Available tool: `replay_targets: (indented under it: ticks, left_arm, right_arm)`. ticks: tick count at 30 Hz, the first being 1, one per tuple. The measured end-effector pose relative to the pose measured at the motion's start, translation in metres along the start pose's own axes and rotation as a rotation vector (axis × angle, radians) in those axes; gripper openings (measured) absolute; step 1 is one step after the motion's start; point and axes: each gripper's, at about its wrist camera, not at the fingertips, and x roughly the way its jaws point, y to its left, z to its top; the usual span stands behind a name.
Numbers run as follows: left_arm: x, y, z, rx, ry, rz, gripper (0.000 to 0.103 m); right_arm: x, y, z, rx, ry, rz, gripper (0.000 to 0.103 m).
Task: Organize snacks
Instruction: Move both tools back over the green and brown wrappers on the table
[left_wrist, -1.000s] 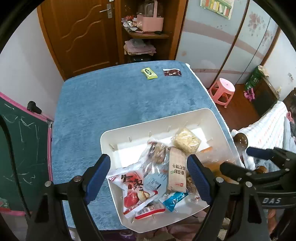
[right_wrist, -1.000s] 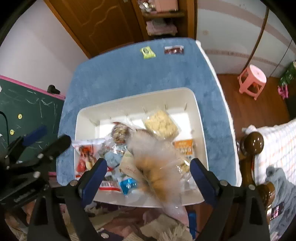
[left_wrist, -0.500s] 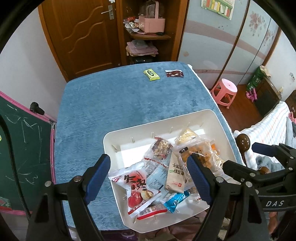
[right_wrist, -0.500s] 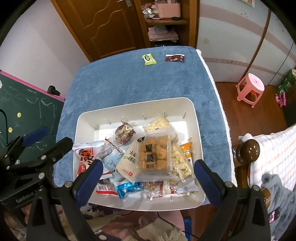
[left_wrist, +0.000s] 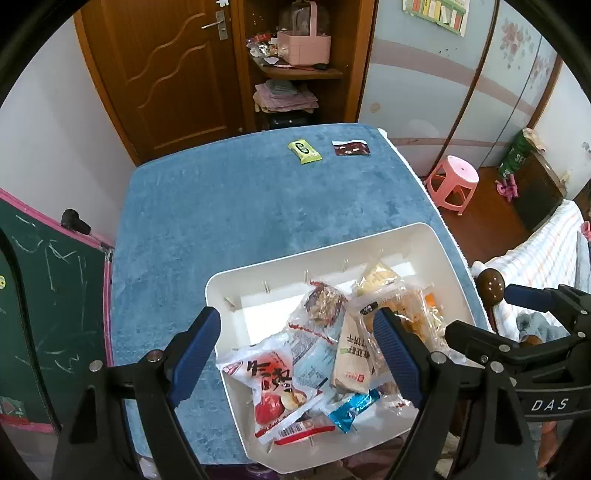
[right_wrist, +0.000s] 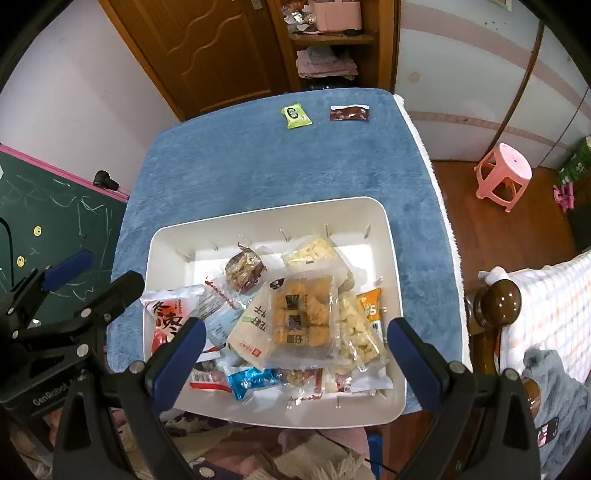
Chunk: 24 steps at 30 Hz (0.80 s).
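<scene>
Both tools hang above the near end of the blue-carpeted counter (right_wrist: 229, 173), each spread wide with nothing between its blue pads. The left tool (left_wrist: 301, 354) and the right tool (right_wrist: 295, 347) look down on a white rectangular plastic bin (right_wrist: 388, 236) heaped with snack packets, a clear bag of golden fried balls (right_wrist: 301, 314) on top. A lime-green wrapped snack (right_wrist: 295, 116) and a dark red sachet (right_wrist: 349, 112) lie side by side, apart, at the counter's far edge.
</scene>
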Motion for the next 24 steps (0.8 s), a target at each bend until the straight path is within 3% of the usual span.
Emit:
replay_targets:
  ticks: [7,11,19,24]
  left_arm:
    - [0.004,-0.008,0.022,0.022,-0.015,0.036,0.084]
    - [0.004,-0.012,0.053,0.03,-0.033,0.042,0.084]
    - [0.014,-0.02,0.145,0.06,-0.083,0.064,0.084]
    - [0.049,-0.019,0.211,0.036,-0.072,0.078,0.084]
  right_arm:
    - [0.001,-0.014,0.022,0.005,-0.005,0.014,0.099]
    - [-0.005,-0.024,0.048,-0.015,-0.033,-0.016,0.099]
    - [-0.025,-0.05,0.136,-0.098,-0.168,-0.127,0.099]
    - [-0.011,-0.077,0.206,-0.062,-0.196,-0.102,0.099]
